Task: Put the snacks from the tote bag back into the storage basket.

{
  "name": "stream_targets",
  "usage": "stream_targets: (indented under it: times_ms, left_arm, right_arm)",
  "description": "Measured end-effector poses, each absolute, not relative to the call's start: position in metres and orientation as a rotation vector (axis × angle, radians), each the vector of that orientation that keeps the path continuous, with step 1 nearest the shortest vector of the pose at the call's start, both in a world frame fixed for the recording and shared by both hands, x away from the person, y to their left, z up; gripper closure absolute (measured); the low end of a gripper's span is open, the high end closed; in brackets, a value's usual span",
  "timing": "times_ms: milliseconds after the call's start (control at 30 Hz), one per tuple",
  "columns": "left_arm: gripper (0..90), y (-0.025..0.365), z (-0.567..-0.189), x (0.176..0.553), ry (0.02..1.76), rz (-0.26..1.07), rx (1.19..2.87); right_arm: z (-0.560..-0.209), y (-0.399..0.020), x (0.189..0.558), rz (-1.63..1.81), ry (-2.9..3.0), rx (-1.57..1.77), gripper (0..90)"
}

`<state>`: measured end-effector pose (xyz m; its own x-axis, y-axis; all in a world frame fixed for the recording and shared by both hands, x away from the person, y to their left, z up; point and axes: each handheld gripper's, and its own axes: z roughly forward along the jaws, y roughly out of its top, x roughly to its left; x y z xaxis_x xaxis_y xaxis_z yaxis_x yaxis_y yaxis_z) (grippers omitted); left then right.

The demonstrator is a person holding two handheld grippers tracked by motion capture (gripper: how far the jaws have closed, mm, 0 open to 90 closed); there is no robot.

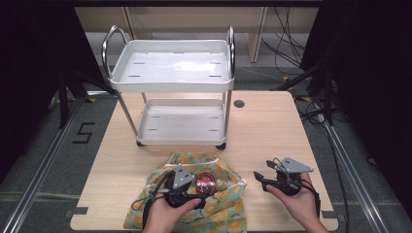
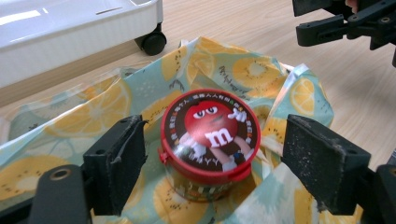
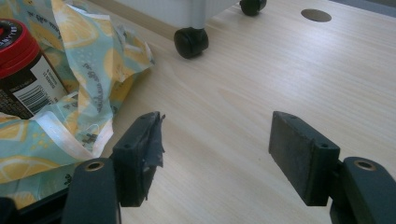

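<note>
Light wood worktop [image 1: 272,131], dark curtains either side, cables on the floor behind. Nearest you, the lemon-print bag [image 1: 221,206] lies crumpled at the front edge, mouth open upward. Inside it stands a candy tub [image 2: 208,140] with a red lid, upright, fabric bunched around its base; barcode side faces your right gripper view. Your left gripper [image 2: 212,161] is released: jaws spread wide either side of the tub, left pad just beside the lid rim, right pad clear of it, contact not certain. Your right gripper [image 1: 265,178] is also released, holding nothing, hovering over bare wood just right of the bag; its left pad sits near the bag's white hem. Open room right of the bag out to the worktop's right edge. Farther back, a white two-tier cart [image 1: 172,85] stands on casters, both trays bare. A round grommet hole [image 1: 239,103] sits just right of the cart.
</note>
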<state>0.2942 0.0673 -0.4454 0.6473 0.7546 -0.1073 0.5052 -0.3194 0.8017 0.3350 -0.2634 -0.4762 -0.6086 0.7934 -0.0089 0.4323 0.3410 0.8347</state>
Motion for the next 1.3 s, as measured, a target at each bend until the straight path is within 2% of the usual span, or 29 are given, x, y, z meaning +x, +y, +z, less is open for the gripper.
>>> stream_targets:
  times_ms: [233,267,400,1100,1300]
  left_arm:
    - [19.8,0.058,-0.447,0.304,0.997,0.331,2.033]
    - [19.8,0.062,-0.446,0.306,0.955,0.332,2.11]
    - [18.8,0.058,-0.452,0.311,0.982,0.31,2.143]
    - [19.7,0.05,-0.466,0.32,1.012,0.279,2.158]
    - [17.4,0.049,-0.465,0.32,0.968,0.281,2.175]
  right_arm:
    - [-0.476,-0.264,0.335,1.177,2.193,1.069,35.5]
    - [-0.476,-0.264,0.335,1.177,2.193,1.069,35.5]
    - [-0.476,-0.264,0.335,1.174,2.193,1.069,35.4]
    - [-0.476,-0.263,0.335,1.167,2.203,1.064,35.4]
    - [-0.476,-0.263,0.334,1.167,2.204,1.094,35.4]
